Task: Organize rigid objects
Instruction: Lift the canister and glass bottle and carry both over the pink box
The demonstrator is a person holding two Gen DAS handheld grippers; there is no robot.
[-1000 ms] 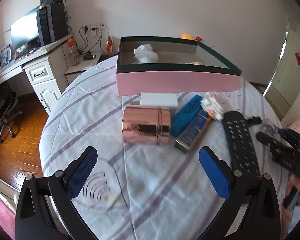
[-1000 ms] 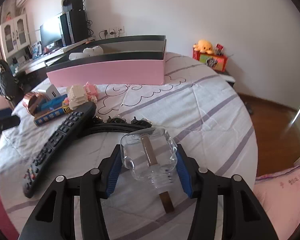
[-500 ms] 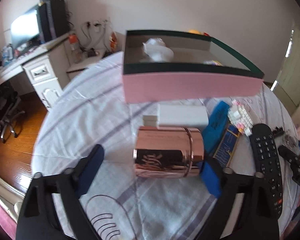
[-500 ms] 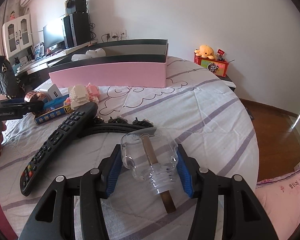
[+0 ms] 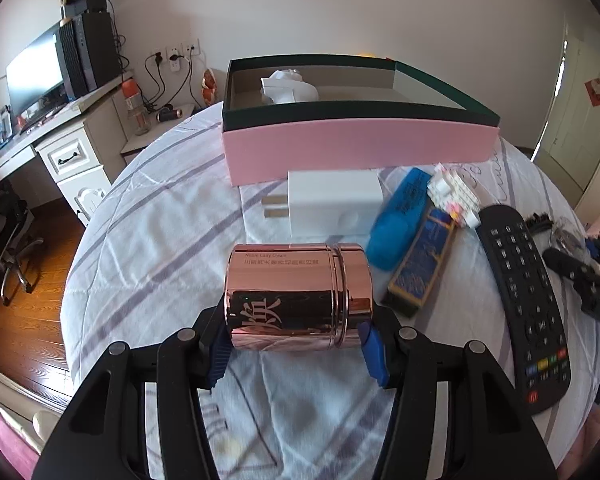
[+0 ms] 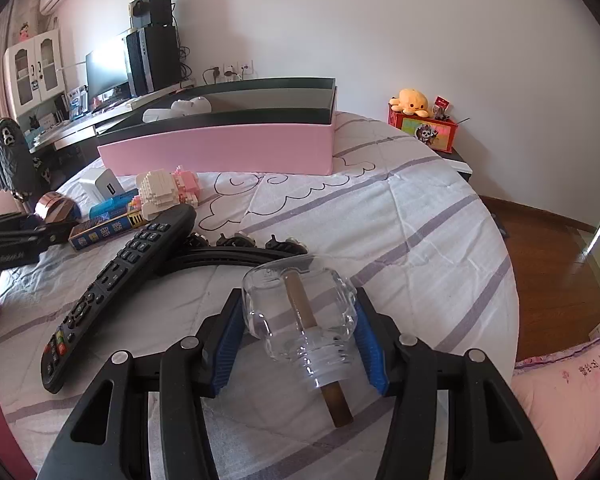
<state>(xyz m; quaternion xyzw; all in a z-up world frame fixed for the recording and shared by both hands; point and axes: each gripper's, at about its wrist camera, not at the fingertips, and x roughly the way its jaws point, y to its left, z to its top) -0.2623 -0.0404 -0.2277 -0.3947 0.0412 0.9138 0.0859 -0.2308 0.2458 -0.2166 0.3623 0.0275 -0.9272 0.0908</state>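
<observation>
My left gripper [image 5: 296,354] is shut on a rose-gold metal jar [image 5: 298,296] lying on its side on the bed. My right gripper [image 6: 298,338] is shut on a clear glass bottle [image 6: 300,316] with a brown stick through it, held just above the bedspread. The pink box with a dark green rim [image 5: 360,144] stands at the far side with white items inside; it also shows in the right wrist view [image 6: 220,148].
On the striped bedspread lie a white charger [image 5: 332,204], a blue case [image 5: 404,216], a blue-gold box [image 5: 420,268], a block toy [image 5: 456,192], a black remote [image 5: 528,308] and a black hairband [image 6: 236,254]. A desk with a monitor [image 5: 36,76] stands left.
My left gripper moved forward around the rose-gold jar and closed on it. My right gripper has lifted the glass bottle slightly and keeps its hold.
</observation>
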